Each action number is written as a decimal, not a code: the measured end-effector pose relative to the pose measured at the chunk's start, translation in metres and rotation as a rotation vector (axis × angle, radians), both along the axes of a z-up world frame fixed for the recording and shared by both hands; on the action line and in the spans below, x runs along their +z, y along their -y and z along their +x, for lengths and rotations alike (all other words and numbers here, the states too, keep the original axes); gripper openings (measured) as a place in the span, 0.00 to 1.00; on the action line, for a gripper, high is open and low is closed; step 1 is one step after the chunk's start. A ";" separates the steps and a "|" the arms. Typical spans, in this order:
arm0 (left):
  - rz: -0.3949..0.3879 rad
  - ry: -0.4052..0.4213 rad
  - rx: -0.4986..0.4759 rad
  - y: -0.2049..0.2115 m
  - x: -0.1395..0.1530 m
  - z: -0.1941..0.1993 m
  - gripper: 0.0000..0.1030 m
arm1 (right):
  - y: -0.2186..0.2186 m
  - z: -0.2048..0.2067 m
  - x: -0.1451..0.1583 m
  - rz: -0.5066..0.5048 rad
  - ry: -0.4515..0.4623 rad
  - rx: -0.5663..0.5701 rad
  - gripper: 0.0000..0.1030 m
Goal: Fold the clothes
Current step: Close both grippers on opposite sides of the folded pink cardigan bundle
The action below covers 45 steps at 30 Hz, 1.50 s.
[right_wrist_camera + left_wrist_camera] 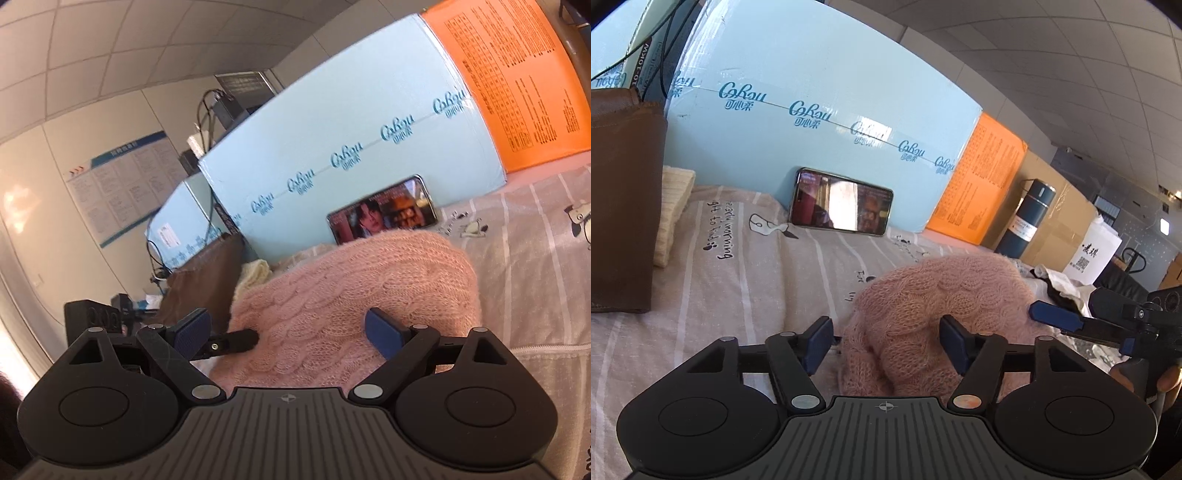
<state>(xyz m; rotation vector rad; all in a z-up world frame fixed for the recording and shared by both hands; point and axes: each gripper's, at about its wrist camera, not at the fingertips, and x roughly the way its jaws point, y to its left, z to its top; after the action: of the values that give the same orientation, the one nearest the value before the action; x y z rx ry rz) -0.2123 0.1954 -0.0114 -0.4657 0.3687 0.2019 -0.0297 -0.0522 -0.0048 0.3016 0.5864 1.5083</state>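
Observation:
A pink cable-knit sweater (pixel 942 295) lies bunched in a mound on the striped bedsheet (pixel 738 280). My left gripper (pixel 886 341) is open, its blue pads wide apart with the near edge of the sweater between them. My right gripper (pixel 288 332) is open too, its pads spread over the sweater (pixel 351 288), which fills the middle of the right wrist view. The right gripper also shows at the right edge of the left wrist view (pixel 1060 317), beside the sweater. The left gripper's fingertip (pixel 240 338) pokes into the right wrist view at the sweater's left edge.
A phone (pixel 840 211) leans against a large light-blue box (pixel 831 110) behind the sweater. A brown leather piece (pixel 620 203) and cream knit (pixel 674 210) lie at left. An orange box (pixel 986 181), a dark flask (pixel 1028 218) and a white bag (pixel 1093 251) stand at right.

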 end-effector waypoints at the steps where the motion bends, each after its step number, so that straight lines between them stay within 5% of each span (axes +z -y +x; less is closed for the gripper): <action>1: 0.001 0.003 -0.003 0.000 0.000 0.000 0.68 | 0.002 0.000 0.001 0.019 0.001 0.003 0.88; 12: 0.019 -0.059 -0.020 0.005 -0.003 0.007 0.78 | -0.009 0.010 -0.007 -0.102 -0.005 -0.109 0.89; 19: 0.005 -0.073 -0.036 0.006 -0.004 0.007 0.83 | 0.011 0.012 0.001 0.001 -0.003 -0.192 0.91; 25: -0.039 -0.102 -0.073 0.006 -0.010 0.012 0.90 | 0.002 0.024 -0.008 -0.174 0.020 -0.397 0.91; 30: -0.091 -0.094 -0.121 0.007 -0.014 0.016 0.90 | -0.012 0.026 -0.022 -0.269 -0.041 -0.300 0.91; 38: -0.122 -0.059 -0.166 0.013 -0.017 0.020 0.89 | -0.013 0.019 -0.020 -0.248 -0.056 -0.242 0.91; 45: -0.124 -0.055 -0.162 0.010 -0.020 0.025 0.53 | -0.018 0.012 -0.017 -0.241 0.000 -0.251 0.83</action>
<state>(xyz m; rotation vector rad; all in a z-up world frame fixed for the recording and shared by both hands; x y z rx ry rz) -0.1871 0.1859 -0.0318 -0.5502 0.4727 0.0351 -0.0180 -0.0343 -0.0213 0.1809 0.6959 1.1839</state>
